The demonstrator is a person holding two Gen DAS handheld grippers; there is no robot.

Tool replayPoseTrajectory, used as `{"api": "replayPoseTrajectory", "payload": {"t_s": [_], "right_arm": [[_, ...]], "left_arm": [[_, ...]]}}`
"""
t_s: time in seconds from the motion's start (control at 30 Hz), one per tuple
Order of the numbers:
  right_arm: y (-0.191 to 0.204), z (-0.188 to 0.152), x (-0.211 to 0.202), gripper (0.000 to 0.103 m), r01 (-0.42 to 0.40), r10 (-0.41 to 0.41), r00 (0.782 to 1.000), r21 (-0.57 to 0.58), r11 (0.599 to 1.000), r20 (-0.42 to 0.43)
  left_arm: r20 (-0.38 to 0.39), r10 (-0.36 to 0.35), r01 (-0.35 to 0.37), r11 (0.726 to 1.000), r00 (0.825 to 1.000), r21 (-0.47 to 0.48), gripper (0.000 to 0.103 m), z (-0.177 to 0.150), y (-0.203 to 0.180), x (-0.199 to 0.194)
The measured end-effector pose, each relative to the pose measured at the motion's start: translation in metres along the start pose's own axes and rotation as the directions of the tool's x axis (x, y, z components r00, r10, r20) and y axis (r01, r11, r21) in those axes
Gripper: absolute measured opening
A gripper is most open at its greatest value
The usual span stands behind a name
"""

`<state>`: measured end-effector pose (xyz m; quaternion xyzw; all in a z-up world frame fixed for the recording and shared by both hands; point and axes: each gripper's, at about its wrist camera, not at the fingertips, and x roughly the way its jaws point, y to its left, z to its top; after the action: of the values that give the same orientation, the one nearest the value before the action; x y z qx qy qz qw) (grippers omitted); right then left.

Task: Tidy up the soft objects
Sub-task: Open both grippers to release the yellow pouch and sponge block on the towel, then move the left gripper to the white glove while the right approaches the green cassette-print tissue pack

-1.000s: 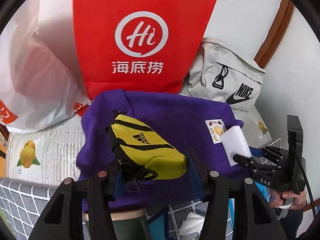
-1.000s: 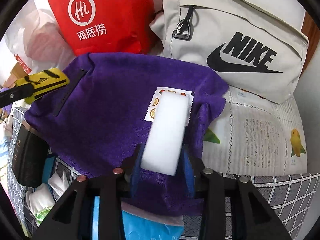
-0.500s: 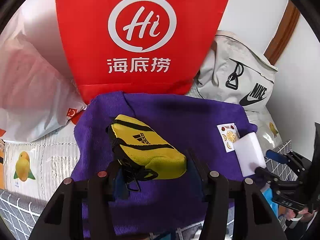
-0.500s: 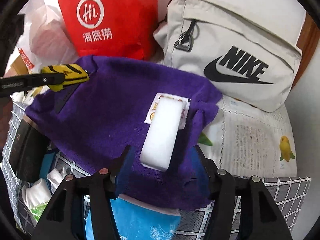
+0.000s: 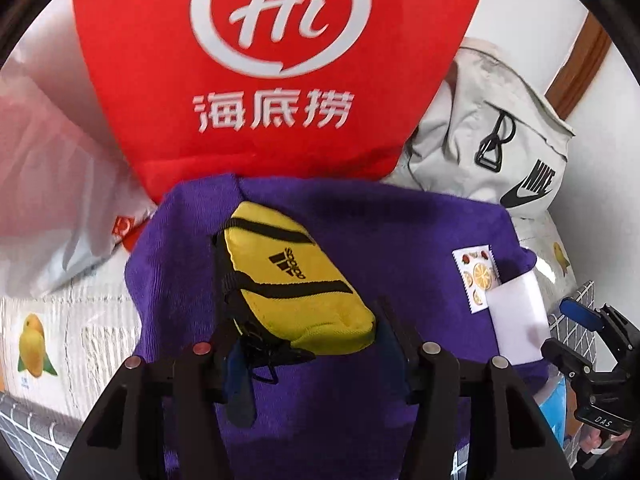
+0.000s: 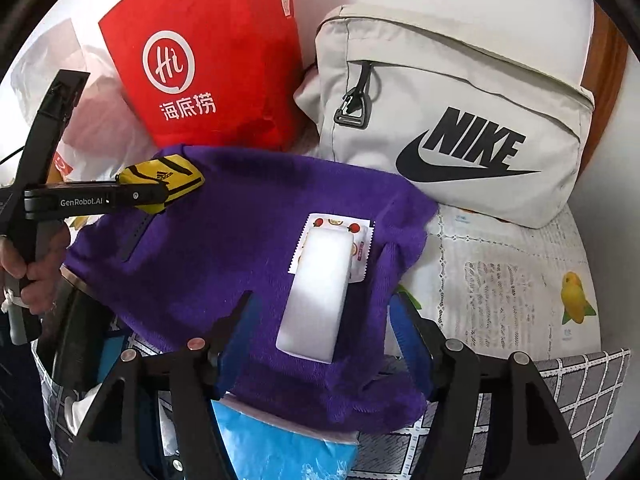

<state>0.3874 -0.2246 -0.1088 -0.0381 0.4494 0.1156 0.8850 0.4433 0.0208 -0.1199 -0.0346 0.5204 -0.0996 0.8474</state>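
My left gripper [image 5: 308, 344] pinches the yellow pouch [image 5: 296, 280]. My right gripper [image 6: 320, 320] has just spread; the white sponge [image 6: 320, 292] lies free between its jaws.

Sponge [image 6: 316, 292] on towel [image 6: 224, 248], backpack [image 6: 452, 120] behind.

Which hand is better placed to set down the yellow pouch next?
Left. The left tool is shut on the pouch above the purple towel. The right tool has just been opening, with the white sponge loose between its fingers.
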Motion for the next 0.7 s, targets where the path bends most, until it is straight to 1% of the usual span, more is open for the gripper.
{"api": "replayPoseTrajectory", "payload": {"t_s": [0.07, 0.13, 0.2, 0.4, 0.53, 0.63, 0.7], "right_arm": [[0.002, -0.001, -0.002, 0.067, -0.003, 0.003, 1.000, -0.010, 1.000, 0.003], [0.005, -0.001, -0.004, 0.067, -0.003, 0.003, 1.000, -0.017, 1.000, 0.004], [0.007, -0.002, -0.006, 0.067, -0.011, 0.011, 1.000, -0.018, 1.000, 0.004], [0.016, -0.006, -0.014, 0.067, -0.020, 0.020, 1.000, -0.029, 0.999, 0.008], [0.022, -0.009, -0.023, 0.067, -0.016, 0.016, 1.000, -0.032, 0.999, 0.015], [0.025, -0.013, -0.029, 0.067, -0.005, 0.005, 1.000, -0.026, 1.000, 0.019], [0.025, -0.017, -0.035, 0.067, 0.000, 0.000, 1.000, -0.016, 1.000, 0.022]], "left_arm": [[-0.017, 0.005, -0.005, 1.000, 1.000, -0.003, 0.058, -0.003, 0.001, 0.000], [-0.031, 0.026, -0.026, 1.000, 0.999, 0.001, 0.071, -0.007, 0.000, 0.002], [-0.035, 0.047, -0.047, 0.999, 0.998, 0.006, 0.075, -0.011, -0.001, 0.001], [-0.040, 0.075, -0.076, 0.997, 0.996, -0.017, 0.076, -0.024, 0.007, -0.011], [-0.031, 0.085, -0.085, 0.996, 0.996, -0.013, 0.076, -0.033, 0.006, -0.023], [-0.017, 0.105, -0.105, 0.994, 0.994, -0.005, 0.076, -0.040, 0.006, -0.035], [-0.012, 0.101, -0.101, 0.995, 0.995, -0.011, 0.076, -0.045, 0.007, -0.043]]}}
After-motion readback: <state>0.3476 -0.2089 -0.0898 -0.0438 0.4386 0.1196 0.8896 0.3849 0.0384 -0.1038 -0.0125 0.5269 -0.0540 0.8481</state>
